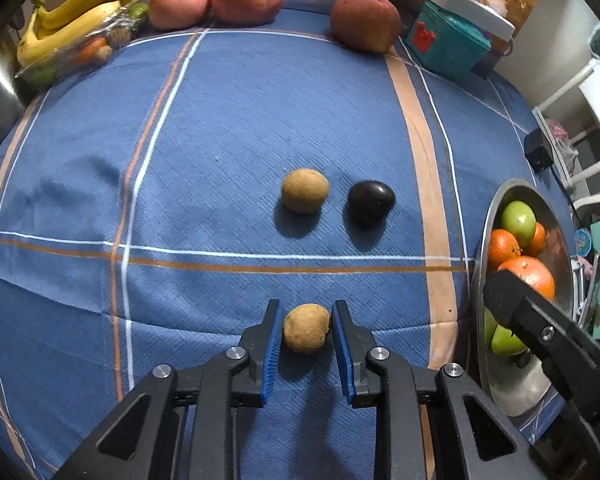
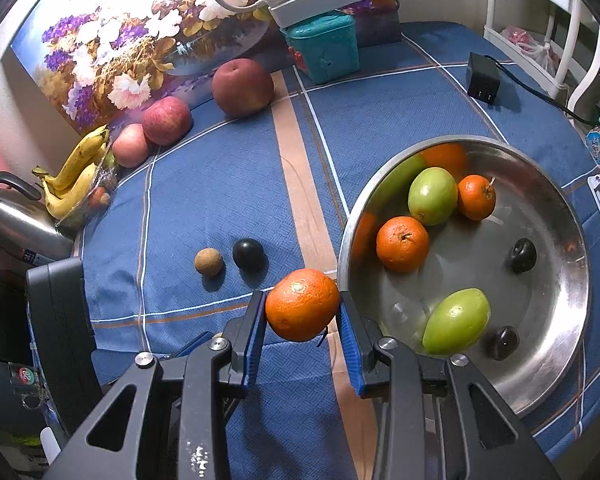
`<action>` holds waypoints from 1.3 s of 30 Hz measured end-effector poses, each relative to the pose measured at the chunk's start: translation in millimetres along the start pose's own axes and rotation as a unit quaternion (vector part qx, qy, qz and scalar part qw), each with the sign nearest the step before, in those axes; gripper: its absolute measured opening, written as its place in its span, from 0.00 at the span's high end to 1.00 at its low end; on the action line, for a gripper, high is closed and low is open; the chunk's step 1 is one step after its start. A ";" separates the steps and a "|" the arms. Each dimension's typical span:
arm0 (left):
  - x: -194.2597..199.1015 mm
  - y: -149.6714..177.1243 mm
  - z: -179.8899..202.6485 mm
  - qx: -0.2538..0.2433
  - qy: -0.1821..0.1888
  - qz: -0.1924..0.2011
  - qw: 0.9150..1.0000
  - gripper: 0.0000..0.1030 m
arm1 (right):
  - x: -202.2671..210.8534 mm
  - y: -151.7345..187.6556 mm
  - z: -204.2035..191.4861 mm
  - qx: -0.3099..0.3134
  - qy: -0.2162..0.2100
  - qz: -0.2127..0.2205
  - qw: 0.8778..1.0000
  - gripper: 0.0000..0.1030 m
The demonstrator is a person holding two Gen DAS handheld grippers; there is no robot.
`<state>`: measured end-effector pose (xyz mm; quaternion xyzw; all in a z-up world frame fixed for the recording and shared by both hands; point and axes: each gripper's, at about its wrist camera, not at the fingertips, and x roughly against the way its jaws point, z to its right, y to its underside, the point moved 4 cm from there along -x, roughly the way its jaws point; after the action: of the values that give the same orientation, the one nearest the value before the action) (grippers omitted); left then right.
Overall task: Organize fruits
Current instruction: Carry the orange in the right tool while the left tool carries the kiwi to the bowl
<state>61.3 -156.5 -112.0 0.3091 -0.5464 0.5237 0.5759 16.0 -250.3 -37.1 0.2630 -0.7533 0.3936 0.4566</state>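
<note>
We find a lived-in home, at a table under a blue plaid cloth (image 2: 220, 184) set against a wall. We note a floral painted picture (image 2: 140, 32), a steel thermos jug (image 2: 20, 220), a white wire rack (image 2: 580, 40) and a black plug-in power adapter (image 2: 483, 80).

From my left wrist view, my right gripper (image 1: 500, 296) covers part of the big orange (image 1: 534, 276) and one green fruit (image 1: 506, 340) inside the steel bowl (image 1: 478, 280); the bowl's right side is cut off by the lens edge. The bananas (image 1: 72, 16) behind the bowl's far left are blurred, and the wrapped stuff (image 1: 96, 46) under them I can't identify. From my right wrist view, the kettle (image 2: 20, 220) left of the bowl runs off frame.
</note>
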 end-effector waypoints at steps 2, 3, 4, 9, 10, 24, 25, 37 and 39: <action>6.9 -3.8 -11.5 0.007 0.003 0.005 1.000 0.74 | -0.8 0.6 -0.6 0.001 0.000 -0.001 1.000 0.65; 9.6 -4.2 -13.9 0.013 0.004 0.009 1.000 0.74 | -1.2 1.1 -0.9 0.001 0.000 -0.001 1.000 0.65; 14.7 -7.1 -18.6 0.017 0.006 0.012 1.000 0.74 | -1.5 1.4 -1.2 0.001 0.000 -0.002 1.000 0.65; 28.4 -18.3 -39.6 0.041 0.014 0.032 0.999 0.74 | -2.7 2.2 -1.7 0.002 0.001 -0.003 1.000 0.65; 37.6 -19.4 -46.4 0.043 0.016 0.035 0.998 0.74 | -3.1 2.4 -1.7 0.002 0.002 -0.004 1.000 0.65; 88.5 -26.8 -61.0 0.064 0.044 0.086 0.993 0.74 | -1.6 1.0 1.3 0.000 0.003 -0.004 1.000 0.65; 90.6 -27.6 -60.3 0.063 0.046 0.089 0.993 0.74 | -1.1 1.1 1.2 0.001 0.004 -0.003 1.000 0.65; 99.3 -29.9 -44.6 0.052 0.054 0.094 0.993 0.74 | 3.5 -2.2 24.2 -0.022 0.030 0.006 0.999 0.65; 99.6 -29.2 -40.6 0.048 0.055 0.093 0.993 0.74 | 5.0 -3.6 29.6 -0.026 0.035 0.008 0.999 0.65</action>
<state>86.6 -100.0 -19.3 0.2549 -0.5145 0.6168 0.5383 2.3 -277.1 -39.5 0.2308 -0.7492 0.3863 0.4860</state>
